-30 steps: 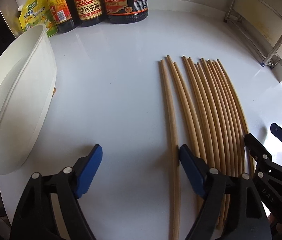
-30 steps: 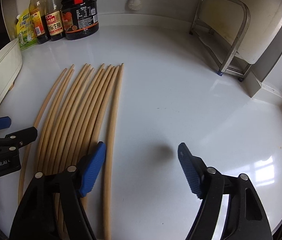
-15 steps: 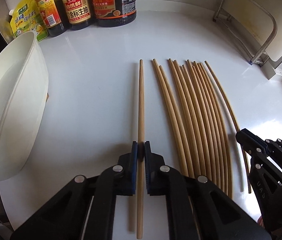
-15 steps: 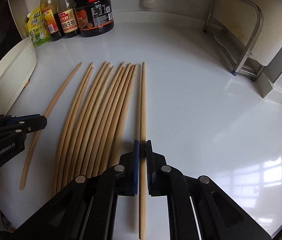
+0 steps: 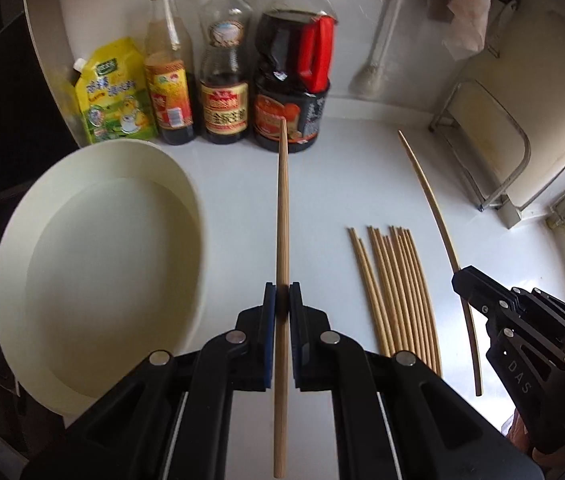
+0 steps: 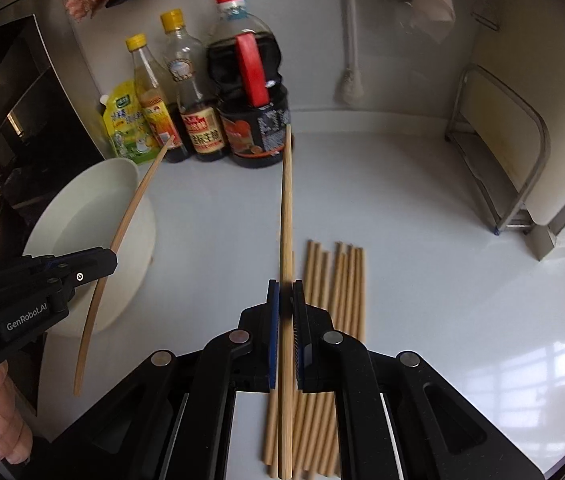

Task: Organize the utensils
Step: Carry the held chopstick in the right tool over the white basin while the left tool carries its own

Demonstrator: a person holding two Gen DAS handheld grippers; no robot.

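My left gripper (image 5: 281, 300) is shut on one long wooden chopstick (image 5: 282, 216) and holds it lifted off the white counter, beside a white bowl (image 5: 94, 160). My right gripper (image 6: 286, 300) is shut on another chopstick (image 6: 285, 208), also lifted. Several more chopsticks (image 5: 396, 296) lie in a row on the counter; they also show in the right wrist view (image 6: 338, 300), under my right gripper. The right gripper (image 5: 456, 278) with its chopstick (image 5: 430, 200) shows at the right of the left wrist view. The left gripper (image 6: 112, 260) with its chopstick (image 6: 130, 208) shows over the bowl (image 6: 82, 216) in the right wrist view.
Three sauce bottles (image 5: 290, 80) and a yellow-green pouch (image 5: 110, 96) stand against the back wall. A metal rack (image 5: 490, 148) stands at the right. A dish brush (image 5: 378, 64) hangs on the wall. A dark stove area (image 6: 10, 112) lies left of the bowl.
Both grippers shut on a chopstick each, at the outer edges of the row, then lifted them off the counter. The left gripper has moved towards the bowl.
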